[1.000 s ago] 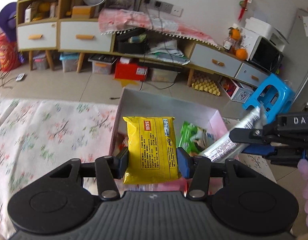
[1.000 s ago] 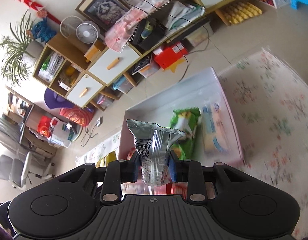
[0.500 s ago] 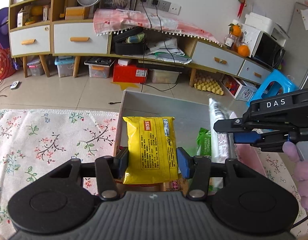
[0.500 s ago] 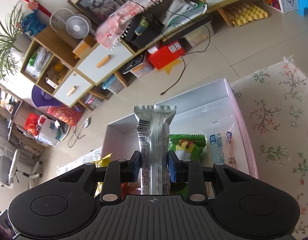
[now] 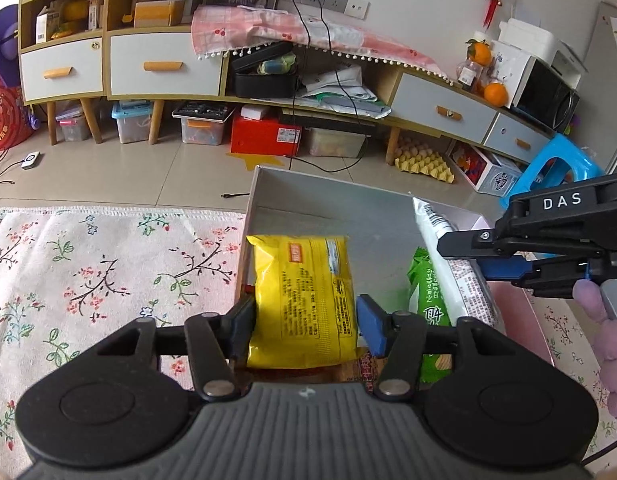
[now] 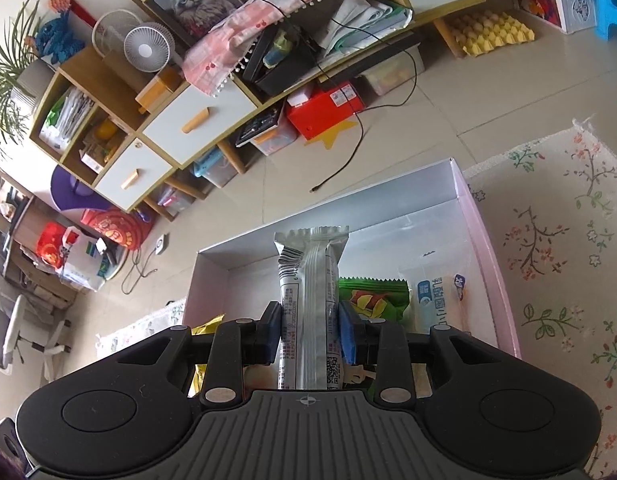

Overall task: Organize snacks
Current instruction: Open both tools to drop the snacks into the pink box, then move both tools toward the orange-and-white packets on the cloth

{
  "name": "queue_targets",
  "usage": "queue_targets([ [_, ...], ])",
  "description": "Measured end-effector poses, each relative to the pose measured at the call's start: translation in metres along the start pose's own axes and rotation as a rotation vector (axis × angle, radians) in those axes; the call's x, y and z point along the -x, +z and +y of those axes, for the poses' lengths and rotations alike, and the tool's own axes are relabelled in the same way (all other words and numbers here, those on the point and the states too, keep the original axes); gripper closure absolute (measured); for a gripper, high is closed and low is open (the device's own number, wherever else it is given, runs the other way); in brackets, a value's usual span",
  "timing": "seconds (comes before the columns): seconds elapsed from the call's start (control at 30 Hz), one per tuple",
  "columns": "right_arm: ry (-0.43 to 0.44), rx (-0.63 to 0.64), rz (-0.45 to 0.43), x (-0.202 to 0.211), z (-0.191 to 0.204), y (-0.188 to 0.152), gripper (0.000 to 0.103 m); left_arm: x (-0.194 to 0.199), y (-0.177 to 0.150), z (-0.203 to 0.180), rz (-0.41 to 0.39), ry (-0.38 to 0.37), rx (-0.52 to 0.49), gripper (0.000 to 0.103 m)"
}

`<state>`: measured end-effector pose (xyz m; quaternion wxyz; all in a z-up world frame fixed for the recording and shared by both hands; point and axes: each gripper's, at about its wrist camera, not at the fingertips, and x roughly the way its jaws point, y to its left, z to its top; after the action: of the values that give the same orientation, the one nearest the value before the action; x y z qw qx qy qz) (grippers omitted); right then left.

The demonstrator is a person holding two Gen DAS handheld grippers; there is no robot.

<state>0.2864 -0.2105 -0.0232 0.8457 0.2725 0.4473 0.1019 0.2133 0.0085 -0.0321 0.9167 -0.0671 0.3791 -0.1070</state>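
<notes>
My left gripper (image 5: 306, 320) is shut on a yellow snack packet (image 5: 304, 292) and holds it over the left part of the open pink box (image 5: 332, 196). My right gripper (image 6: 310, 334) is shut on a silver snack bar (image 6: 310, 304), upright above the same box (image 6: 492, 264). In the left wrist view the right gripper (image 5: 504, 252) and its silver bar (image 5: 448, 256) stand to the right. A green packet (image 6: 374, 296) and a pale blue-labelled packet (image 6: 440, 300) lie in the box.
The box sits on a floral cloth (image 5: 88, 264). Beyond the table edge are a tiled floor, low cabinets (image 5: 160, 64), storage bins, a red box (image 5: 264, 136) and a blue stool (image 5: 556, 164).
Both grippers have moved over the box and steadied. The silver bar has turned upright, and the right gripper now sits higher in the left wrist view.
</notes>
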Motion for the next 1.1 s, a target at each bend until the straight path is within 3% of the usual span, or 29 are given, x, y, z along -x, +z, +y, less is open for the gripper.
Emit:
queue_targets([
  [0.1,-0.014,-0.010,0.011,0.001,0.000,0.000,0.061,0.001,0.000,0.000,0.010,-0.013,-0.004,0.043],
  [0.17,-0.014,-0.024,0.009,0.003,-0.002,-0.001,0.046,0.003,-0.001,-0.002,0.010,-0.021,-0.013,0.036],
  [0.27,-0.020,-0.033,0.005,0.007,-0.006,-0.002,0.035,0.008,-0.001,-0.006,0.001,-0.021,-0.034,0.027],
  [0.4,-0.033,-0.050,0.009,0.015,-0.012,-0.002,0.028,0.014,-0.001,-0.012,0.014,-0.012,-0.049,0.016],
  [0.47,-0.037,-0.057,-0.001,0.022,-0.016,-0.003,0.024,0.016,-0.002,-0.016,0.021,-0.006,-0.061,0.015],
  [0.67,-0.047,-0.070,-0.007,0.044,-0.026,-0.008,0.023,0.031,-0.004,-0.023,0.038,0.029,-0.102,0.010],
  [1.1,-0.094,-0.008,-0.002,0.098,-0.027,-0.042,0.021,0.071,-0.020,-0.031,0.095,0.055,-0.092,0.005],
])
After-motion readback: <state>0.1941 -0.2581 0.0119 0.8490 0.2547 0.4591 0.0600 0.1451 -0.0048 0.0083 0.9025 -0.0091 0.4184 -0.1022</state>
